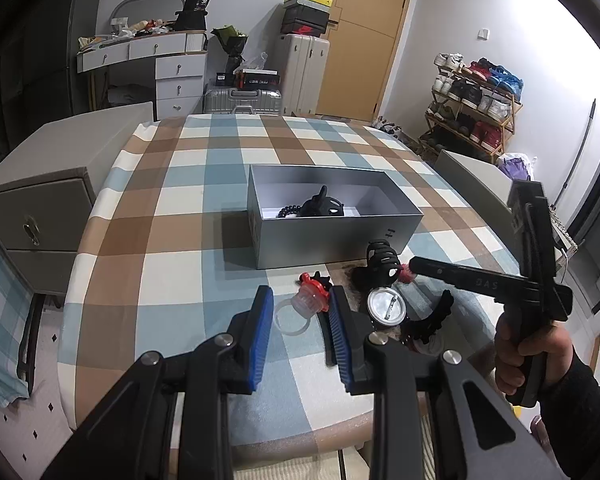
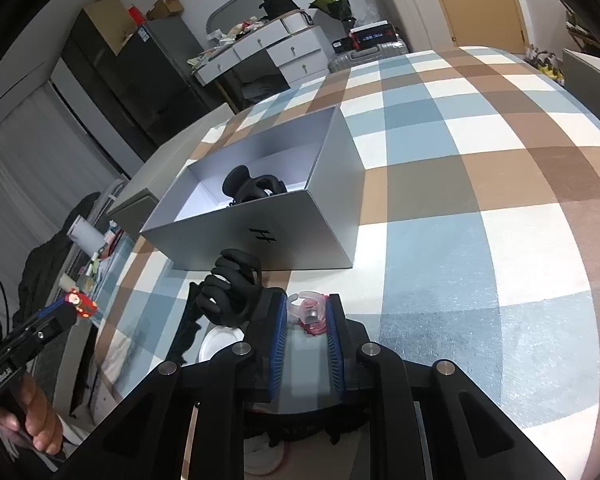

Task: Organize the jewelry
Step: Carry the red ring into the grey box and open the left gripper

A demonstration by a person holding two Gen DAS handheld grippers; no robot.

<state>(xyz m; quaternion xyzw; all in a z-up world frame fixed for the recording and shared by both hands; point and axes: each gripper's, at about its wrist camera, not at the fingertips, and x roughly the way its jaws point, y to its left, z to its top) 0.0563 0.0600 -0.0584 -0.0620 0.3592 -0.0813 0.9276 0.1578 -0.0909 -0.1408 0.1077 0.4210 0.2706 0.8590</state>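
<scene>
A grey open box (image 1: pixel 332 236) stands mid-table with a black hair claw (image 1: pixel 322 205) and a coiled hair tie inside; it also shows in the right wrist view (image 2: pixel 260 232). In front of it lie a clear and red ring-shaped piece (image 1: pixel 306 304), a black hair claw (image 1: pixel 382 266), a round silver tin (image 1: pixel 386 307) and other black pieces. My left gripper (image 1: pixel 300 312) is open, its fingers either side of the clear piece. My right gripper (image 2: pixel 307 312) is shut on a clear pink piece (image 2: pixel 310 312) just above the cloth, next to a black claw (image 2: pixel 232 292).
The table wears a blue, brown and white checked cloth (image 1: pixel 188 208). A grey drawer cabinet (image 1: pixel 40 216) stands at its left. The person's right hand (image 1: pixel 532 356) holds the right gripper's handle at the table's right edge.
</scene>
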